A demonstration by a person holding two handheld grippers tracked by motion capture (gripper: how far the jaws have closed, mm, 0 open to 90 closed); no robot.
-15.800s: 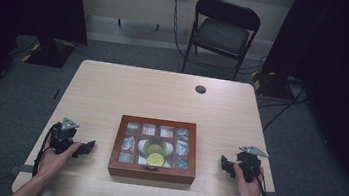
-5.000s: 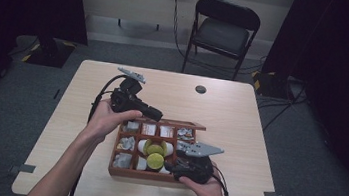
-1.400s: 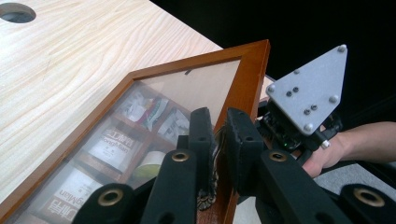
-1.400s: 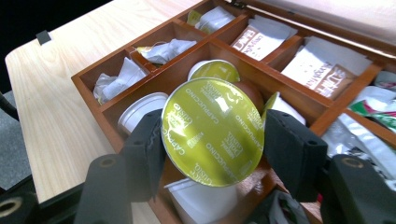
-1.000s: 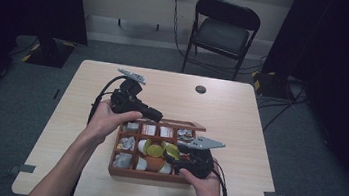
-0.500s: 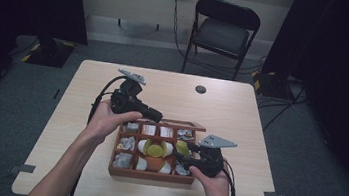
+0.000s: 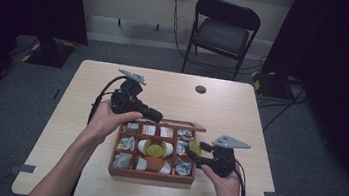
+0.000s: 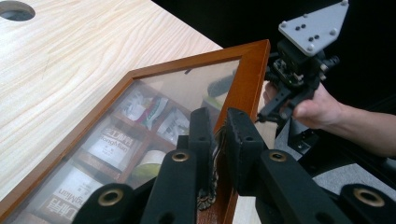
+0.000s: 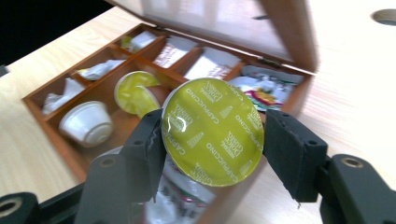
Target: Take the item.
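Lid [image 8: 243,79] kept propped by left tongs [image 8: 219,135], clamped on its front edge. Capsule [image 9: 212,131] gripped in right tongs [image 9: 210,140], carried rightward past the box [image 7: 150,175]'s right edge, probably headed for the counter [image 7: 242,106].

The capsule [image 9: 212,131] wears glossy yellow-green foil; the box [image 9: 70,154] is varnished reddish wood (its lid [image 8: 154,100] glazed, probably glass) on a pale matt wood-grain worktop [image 8: 70,51].

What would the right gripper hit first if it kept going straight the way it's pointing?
Probably the box's middle compartments: the right gripper, shut on the yellow-lidded pod, points over the box toward the pods lying there. Depth is unclear.
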